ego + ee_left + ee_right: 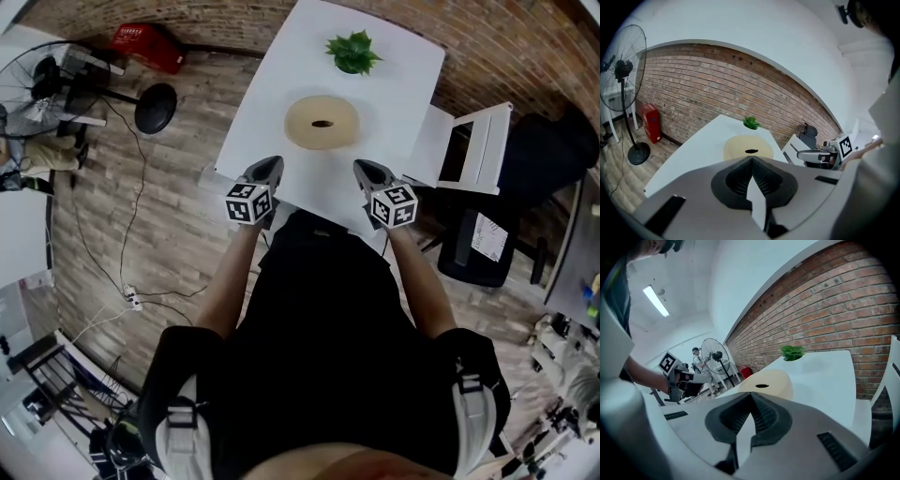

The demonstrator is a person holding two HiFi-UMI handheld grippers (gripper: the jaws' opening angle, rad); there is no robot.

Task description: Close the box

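The box (322,122) lies on the table (272,84) ahead of both tongs, roughly midway between their two lines of aim and well apart from their tips. It is a low, round thing, pale cream and matte, with softly rounded shoulders and a small dark oval hole (322,123) in the middle of its top. No loose lid shows anywhere on the table, and the top looks whole and seated, so my judgement is that the box is either closed already or has not yet been touched; the pictures do not let me tell a seam or gap under the top. Neither pair of tongs is in contact with it.

The left tongs (270,163) are clenched with nothing between them: the ribbed dark pads meet at the tip. The right tongs (366,166) are likewise clenched and empty. Both hover over the near edge of the table, side by side and pointing toward the box.

The table is smooth, white and rectangular, bare around the box. Beyond the box, farther from the tongs, stands a small potted plant (352,52) with spiky green leaves. A white chair (478,150) stands beyond the right tongs, off the table's edge. A standing fan (621,70) stands away to the left, before a rough red brick wall (740,89), on a wood-plank floor (141,216).
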